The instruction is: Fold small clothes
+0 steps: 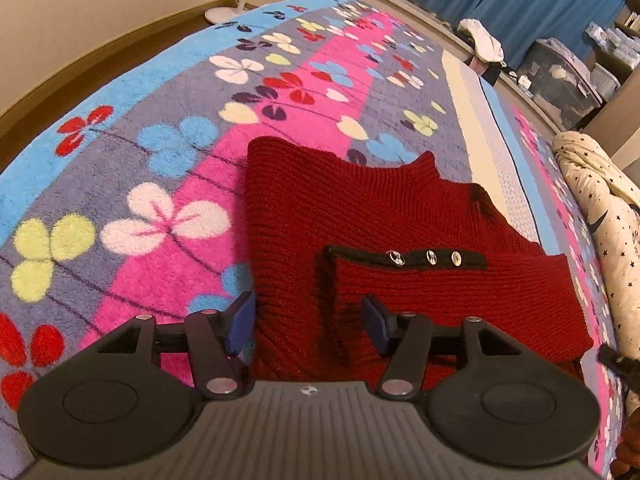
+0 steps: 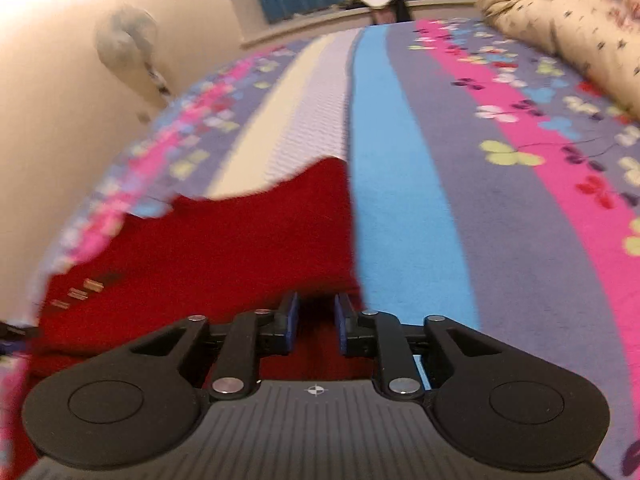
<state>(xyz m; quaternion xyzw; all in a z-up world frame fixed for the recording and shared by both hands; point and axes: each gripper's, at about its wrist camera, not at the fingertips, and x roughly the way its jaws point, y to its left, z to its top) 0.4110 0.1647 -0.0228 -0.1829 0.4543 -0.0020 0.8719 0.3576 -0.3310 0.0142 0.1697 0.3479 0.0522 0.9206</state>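
Red knit sweater (image 1: 360, 216) partly folded on floral blanket (image 1: 160, 184); L tongs (image 1: 308, 324) apart, R tongs (image 2: 316, 322) narrowly apart, neither gripping.

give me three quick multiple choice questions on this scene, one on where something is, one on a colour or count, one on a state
1. Where does the red knit sweater lie?
A. on the floral blanket
B. on the floor
C. on the window sill

2. How many silver buttons show on the sweater's black trim?
A. one
B. three
C. five

3. How does the left gripper stand?
A. shut on the sweater
B. shut on the blanket
C. open above the sweater

Answers:
1. A, the sweater is spread flat on the blanket that covers the bed.
2. B, three buttons sit in a row along the black band.
3. C, its blue pads stand apart with the knit showing between them, nothing pinched.
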